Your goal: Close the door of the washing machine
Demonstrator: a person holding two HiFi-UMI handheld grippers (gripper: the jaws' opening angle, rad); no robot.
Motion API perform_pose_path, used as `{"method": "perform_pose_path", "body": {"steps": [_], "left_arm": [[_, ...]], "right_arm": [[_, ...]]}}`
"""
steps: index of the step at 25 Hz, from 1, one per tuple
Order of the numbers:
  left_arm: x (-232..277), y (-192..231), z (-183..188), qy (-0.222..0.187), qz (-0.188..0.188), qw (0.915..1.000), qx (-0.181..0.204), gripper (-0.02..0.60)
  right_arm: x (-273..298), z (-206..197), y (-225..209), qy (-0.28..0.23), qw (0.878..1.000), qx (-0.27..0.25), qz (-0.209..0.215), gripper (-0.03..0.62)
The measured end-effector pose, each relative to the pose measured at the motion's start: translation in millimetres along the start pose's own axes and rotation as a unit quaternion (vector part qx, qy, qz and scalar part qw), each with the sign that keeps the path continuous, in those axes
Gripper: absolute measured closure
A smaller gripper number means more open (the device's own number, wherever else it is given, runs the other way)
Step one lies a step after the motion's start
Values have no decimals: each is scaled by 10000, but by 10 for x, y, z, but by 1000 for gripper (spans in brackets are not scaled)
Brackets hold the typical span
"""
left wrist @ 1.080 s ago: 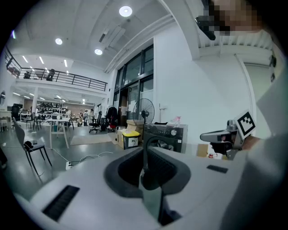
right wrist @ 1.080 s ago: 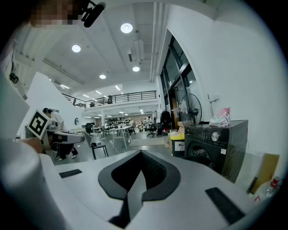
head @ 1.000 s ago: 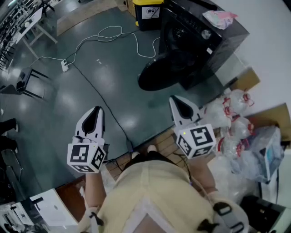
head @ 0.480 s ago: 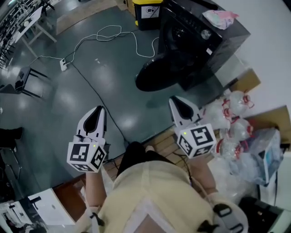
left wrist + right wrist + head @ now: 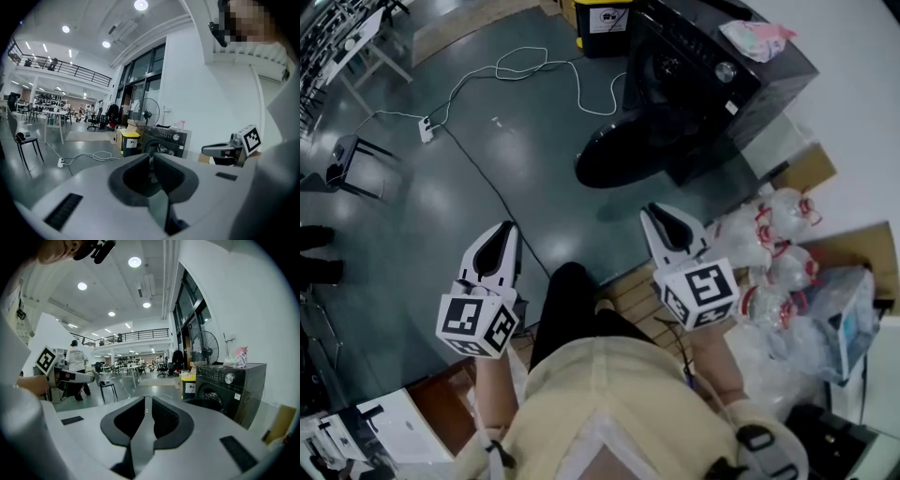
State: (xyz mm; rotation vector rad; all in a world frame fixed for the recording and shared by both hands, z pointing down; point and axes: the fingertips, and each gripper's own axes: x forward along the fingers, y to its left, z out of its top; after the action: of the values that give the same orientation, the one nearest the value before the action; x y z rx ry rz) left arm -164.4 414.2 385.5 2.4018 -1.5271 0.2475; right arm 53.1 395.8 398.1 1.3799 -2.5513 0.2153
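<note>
The black washing machine (image 5: 712,84) stands at the upper right of the head view. Its round door (image 5: 619,155) hangs wide open over the floor. Both grippers hover above the floor well short of it, touching nothing. My left gripper (image 5: 502,230) is shut and empty. On my right gripper (image 5: 654,214) the jaws are opening, a thin slit between them and nothing in it. The left gripper view looks past the shut jaws (image 5: 151,157) at the machine (image 5: 166,140) and the right gripper (image 5: 220,150). The right gripper view has the machine (image 5: 229,390) right of the jaws (image 5: 145,400).
A pink and white packet (image 5: 755,37) lies on the machine. A yellow-lidded bin (image 5: 605,14) stands to its left. A white cable (image 5: 534,70) and power strip (image 5: 424,131) lie on the floor. Plastic bags (image 5: 778,253) pile up at right. My dark trouser leg (image 5: 567,300) is between the grippers.
My leg has stepped forward between the grippers. Both grippers have drifted slightly, the right one a little left and lower in the view. The machine's door stays open.
</note>
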Motion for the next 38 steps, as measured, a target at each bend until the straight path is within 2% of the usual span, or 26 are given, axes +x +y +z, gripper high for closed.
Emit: {"method": "perform_pose_path", "body": {"steps": [3, 13, 17, 22, 29, 33, 38], "left_arm": [[102, 47, -9, 76, -8, 10000, -2, 549], [656, 377, 60, 88, -88, 9998, -172, 549], [902, 619, 135, 247, -146, 9993, -242, 549], [1110, 862, 340, 590, -454, 9969, -262, 549], [1242, 1031, 608, 693, -844, 9937, -232, 549], [1302, 1048, 654, 611, -875, 9939, -295, 549], [1427, 1026, 634, 644, -816, 9937, -416, 549]], "right_arm": [[107, -24, -16, 59, 9999, -7, 110, 508], [672, -28, -125, 358, 9988, -172, 296, 444], [1034, 38, -196, 534, 9980, -103, 319, 431], [1430, 353, -132, 770, 9960, -195, 408, 422], [1605, 603, -27, 1268, 9908, -281, 389, 421], [1602, 522, -109, 1473, 9876, -434, 323, 421], [1661, 250, -309, 2013, 9750, -838, 426, 421]]}}
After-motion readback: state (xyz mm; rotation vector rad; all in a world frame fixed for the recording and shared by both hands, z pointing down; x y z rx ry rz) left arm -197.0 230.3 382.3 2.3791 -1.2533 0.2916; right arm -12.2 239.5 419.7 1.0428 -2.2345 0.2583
